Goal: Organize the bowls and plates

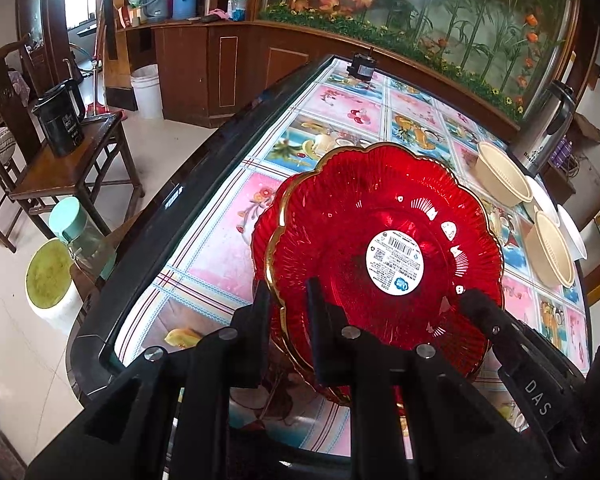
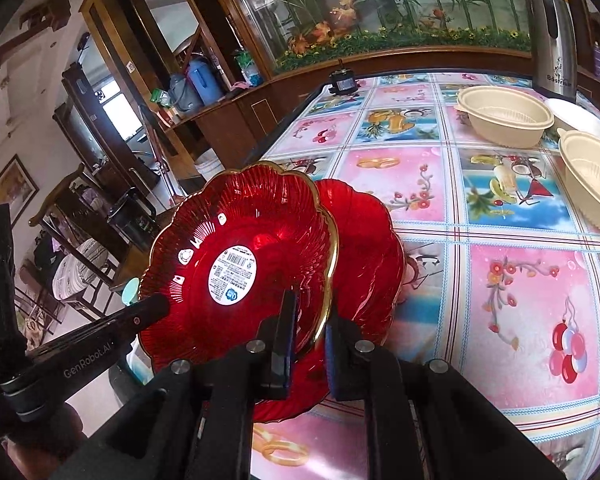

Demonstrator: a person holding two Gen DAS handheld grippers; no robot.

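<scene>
Upper red plate [image 1: 384, 256] held tilted over a second red plate [image 2: 364, 256] on the surface [image 2: 512, 280], labelled face toward both cameras, scalloped outline with no long axis. Left tool [image 1: 288, 308] clamps its 7 o'clock rim; right tool [image 2: 310, 320] clamps its 5 o'clock rim. Beige bowls [image 2: 504, 114] at 2 o'clock.

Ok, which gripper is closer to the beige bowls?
Right. The right gripper clamps the rim of the top red plate on the side toward the beige bowls; the left gripper clamps the opposite rim, farther from them.
</scene>
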